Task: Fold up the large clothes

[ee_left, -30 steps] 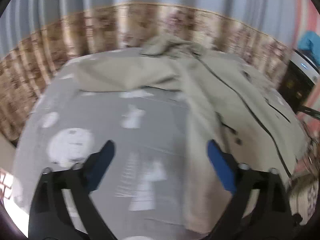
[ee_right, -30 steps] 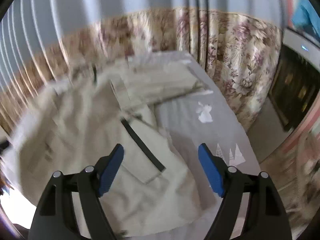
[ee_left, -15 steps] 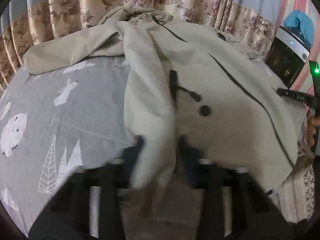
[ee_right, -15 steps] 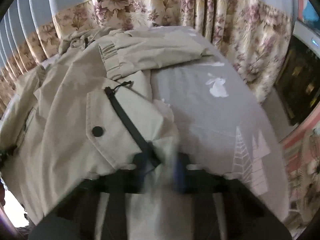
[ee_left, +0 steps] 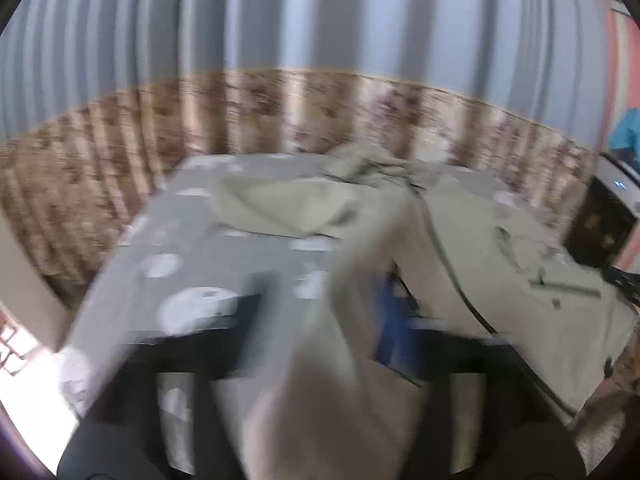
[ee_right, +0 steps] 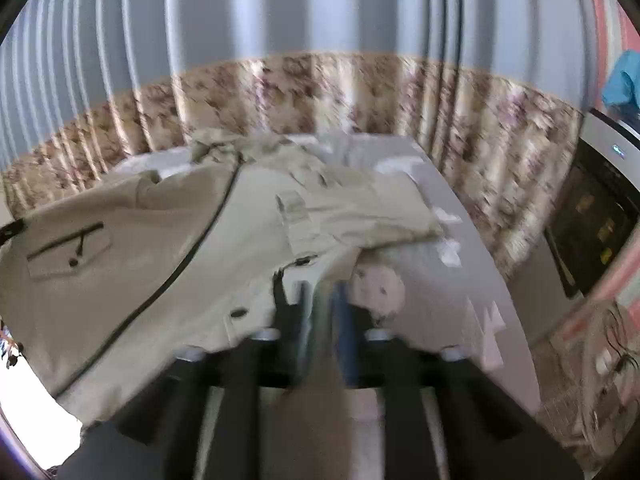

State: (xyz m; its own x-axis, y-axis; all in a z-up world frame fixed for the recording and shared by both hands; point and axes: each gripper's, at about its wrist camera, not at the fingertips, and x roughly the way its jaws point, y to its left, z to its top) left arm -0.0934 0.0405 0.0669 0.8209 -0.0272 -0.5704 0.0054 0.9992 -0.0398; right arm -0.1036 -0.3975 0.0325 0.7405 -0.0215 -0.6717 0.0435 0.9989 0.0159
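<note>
Up close, left gripper [ee_left: 320, 320] is clamping a blurred fold of the beige jacket [ee_left: 500, 264], fabric running up between its fingers. Right gripper [ee_right: 320, 320] is pinching the jacket hem, jaws nearly together. Jacket is lying spread over the grey bed sheet [ee_left: 192, 248], sleeve [ee_right: 360, 208] reaching toward 1 o'clock. Floral curtain [ee_right: 320, 88] is hanging at 12 o'clock behind.

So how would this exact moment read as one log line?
fold jacket | left hand-held gripper: shut on jacket hem | right hand-held gripper: shut on jacket | bed
</note>
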